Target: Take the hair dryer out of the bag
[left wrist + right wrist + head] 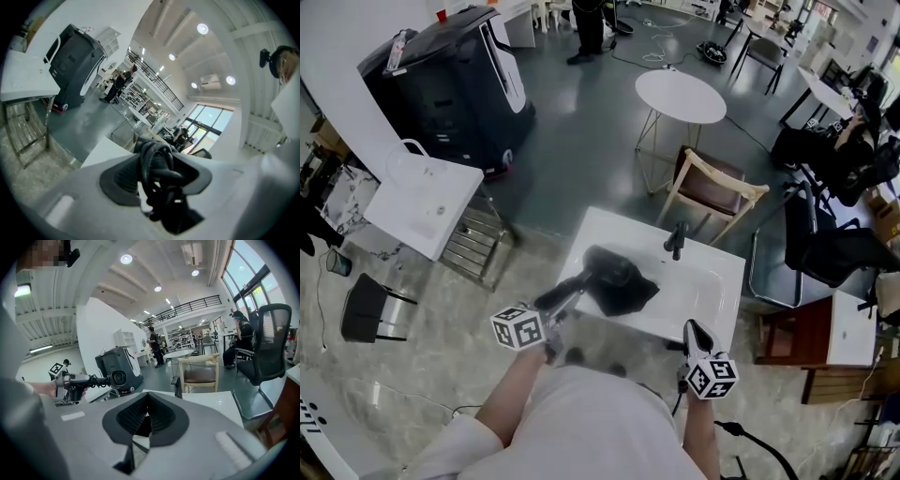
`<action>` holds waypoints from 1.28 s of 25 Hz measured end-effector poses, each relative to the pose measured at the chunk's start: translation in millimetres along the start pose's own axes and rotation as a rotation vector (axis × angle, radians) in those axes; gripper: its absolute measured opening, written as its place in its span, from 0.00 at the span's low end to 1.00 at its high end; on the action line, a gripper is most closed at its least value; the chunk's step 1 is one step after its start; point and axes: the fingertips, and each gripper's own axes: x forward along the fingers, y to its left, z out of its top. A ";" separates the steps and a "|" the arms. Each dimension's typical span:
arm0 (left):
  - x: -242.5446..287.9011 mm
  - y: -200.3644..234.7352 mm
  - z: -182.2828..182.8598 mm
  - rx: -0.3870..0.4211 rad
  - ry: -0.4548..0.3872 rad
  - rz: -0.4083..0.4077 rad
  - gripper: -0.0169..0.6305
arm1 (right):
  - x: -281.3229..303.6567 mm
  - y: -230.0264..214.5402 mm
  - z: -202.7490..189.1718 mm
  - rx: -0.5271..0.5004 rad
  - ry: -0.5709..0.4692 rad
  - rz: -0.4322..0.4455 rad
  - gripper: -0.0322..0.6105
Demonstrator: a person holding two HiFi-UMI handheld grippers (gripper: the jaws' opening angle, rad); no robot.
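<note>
A white table point(717, 281) stands before the person, and a black bag point(619, 281) lies slumped on it. The hair dryer point(115, 378) is outside the bag, held up in the air just beside it at the table's near left, with its cord wound round it. The left gripper point(157, 171) pinches that cord-wrapped part. The right gripper point(146, 404) has its jaws pressed together on nothing, near the table's front edge. I'd judge the job all but done. Perhaps only setting the dryer down remains.
</note>
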 end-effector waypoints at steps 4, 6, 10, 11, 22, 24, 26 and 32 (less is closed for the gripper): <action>-0.6 -0.3 0.4 0.003 -0.004 0.005 0.33 | 1.0 -5.4 1.3 0.023 -0.002 -0.005 0.06; -0.8 0.4 1.2 0.005 -0.009 0.005 0.33 | 2.6 -7.6 1.6 0.029 0.000 -0.008 0.06; -0.6 1.0 2.5 0.003 -0.015 0.004 0.33 | 4.8 -11.3 2.3 0.037 0.009 -0.020 0.06; -0.8 1.2 2.5 0.003 -0.014 0.005 0.33 | 4.8 -11.4 2.4 0.038 0.010 -0.021 0.06; -0.5 -1.2 11.9 -0.001 -0.027 -0.001 0.33 | 6.2 -10.1 3.4 0.037 0.022 -0.020 0.06; 0.3 1.4 15.1 0.000 -0.030 -0.004 0.33 | 9.5 -9.2 2.6 0.038 0.024 -0.022 0.06; 0.9 2.6 17.0 0.000 -0.031 -0.010 0.33 | 11.7 -8.8 1.7 0.039 0.024 -0.024 0.06; 4.8 3.3 21.5 0.000 -0.032 -0.018 0.33 | 16.1 -9.9 2.6 0.042 0.023 -0.031 0.06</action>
